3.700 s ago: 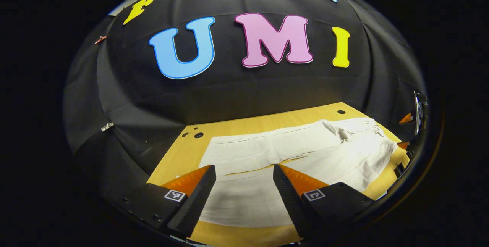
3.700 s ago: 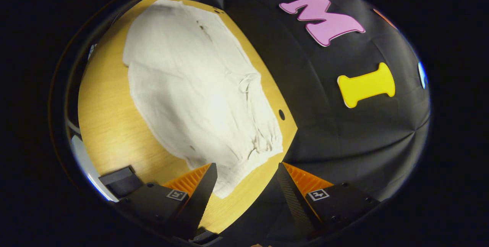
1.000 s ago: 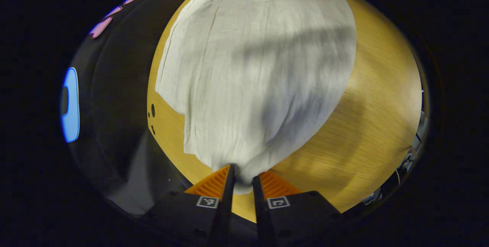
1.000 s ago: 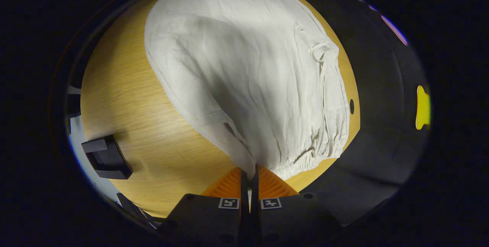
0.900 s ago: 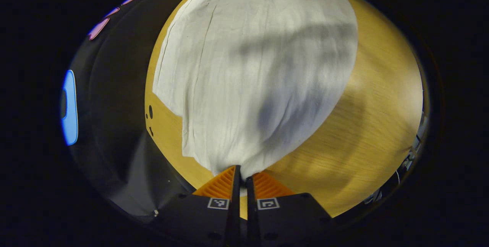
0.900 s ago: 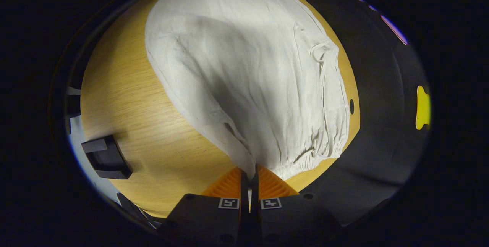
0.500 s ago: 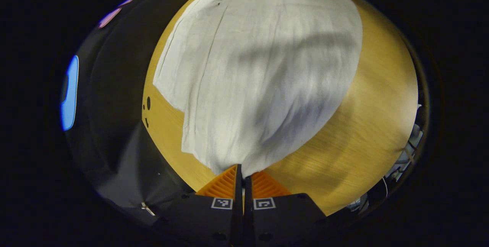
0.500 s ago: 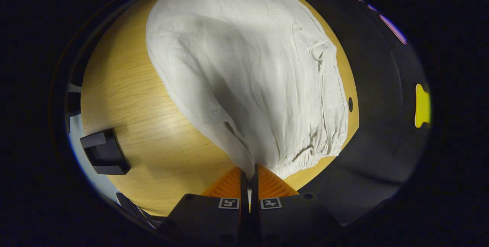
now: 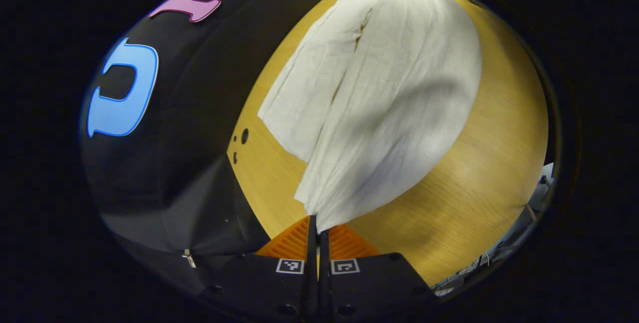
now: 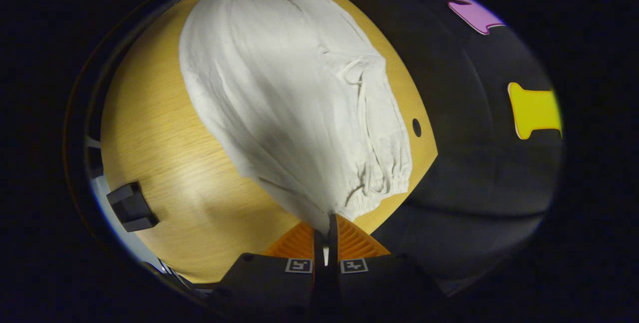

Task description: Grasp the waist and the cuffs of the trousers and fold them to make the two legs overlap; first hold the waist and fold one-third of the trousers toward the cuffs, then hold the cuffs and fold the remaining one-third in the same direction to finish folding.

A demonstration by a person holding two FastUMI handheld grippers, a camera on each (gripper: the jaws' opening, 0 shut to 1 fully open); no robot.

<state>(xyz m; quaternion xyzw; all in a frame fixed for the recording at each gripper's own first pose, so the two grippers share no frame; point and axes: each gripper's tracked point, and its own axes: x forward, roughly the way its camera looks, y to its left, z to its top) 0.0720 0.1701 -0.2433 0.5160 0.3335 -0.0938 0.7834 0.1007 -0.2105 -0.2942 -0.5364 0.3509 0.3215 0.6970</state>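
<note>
In the left gripper view, the left gripper (image 9: 316, 233) sits at 6 o'clock with its two fingers pressed together on the cuff end of the white trousers (image 9: 389, 93). The cloth runs from the fingertips up toward 12 o'clock across the wooden table (image 9: 479, 173), with one leg lifted off the tabletop and the other lying flat beside it toward 10 o'clock.

In the right gripper view, the right gripper (image 10: 327, 235) at 6 o'clock is likewise clamped on the trousers' (image 10: 294, 93) waist edge. The gathered elastic waistband (image 10: 389, 178) lies at 4 o'clock from centre, near a round hole (image 10: 416, 127) in the table (image 10: 159, 128). A black bracket (image 10: 131, 207) sits at 8 o'clock on the table edge.
</note>
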